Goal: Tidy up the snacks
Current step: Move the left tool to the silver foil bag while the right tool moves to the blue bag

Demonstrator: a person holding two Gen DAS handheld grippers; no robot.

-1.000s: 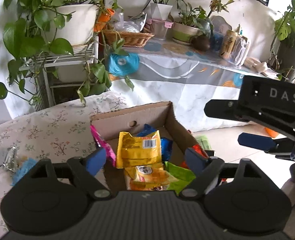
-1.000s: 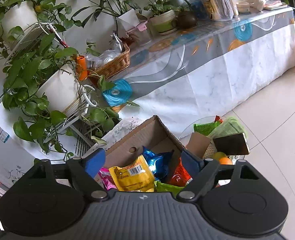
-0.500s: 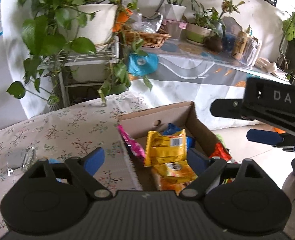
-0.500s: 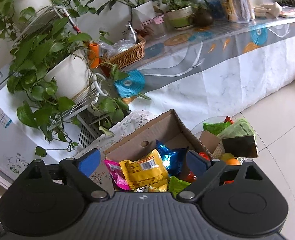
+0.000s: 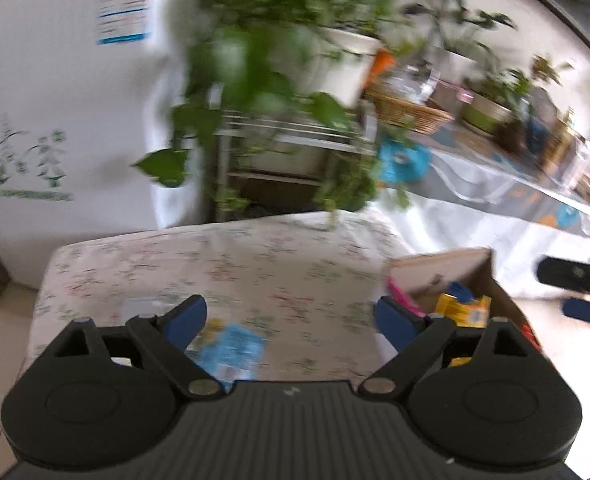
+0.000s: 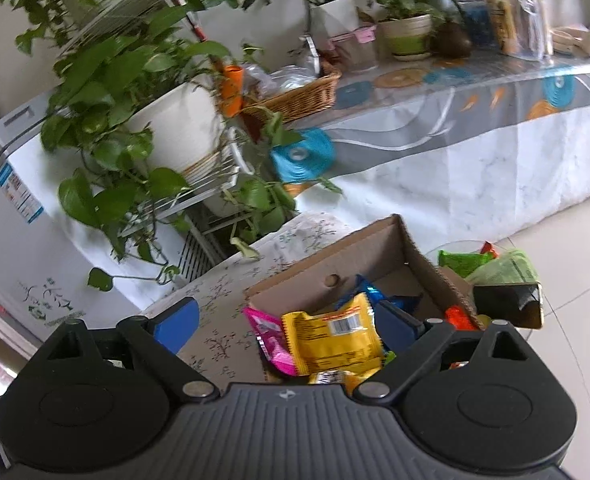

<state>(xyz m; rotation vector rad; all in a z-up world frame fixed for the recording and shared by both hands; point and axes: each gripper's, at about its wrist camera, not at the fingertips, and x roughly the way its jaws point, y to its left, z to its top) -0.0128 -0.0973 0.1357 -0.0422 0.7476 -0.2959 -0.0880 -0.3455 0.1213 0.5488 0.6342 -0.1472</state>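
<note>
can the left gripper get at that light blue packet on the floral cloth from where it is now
Probably yes. The left gripper is open with nothing between its fingers, and the light blue packet lies flat on the floral tablecloth just below them, with nothing on top. The view is blurred.

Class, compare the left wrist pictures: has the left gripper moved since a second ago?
Yes. The left gripper swung left: the cardboard box, then between its fingers, now sits at the right, with a blue packet ahead. Its jaws have been opening, empty.

Black tool, blue fingertips
</note>
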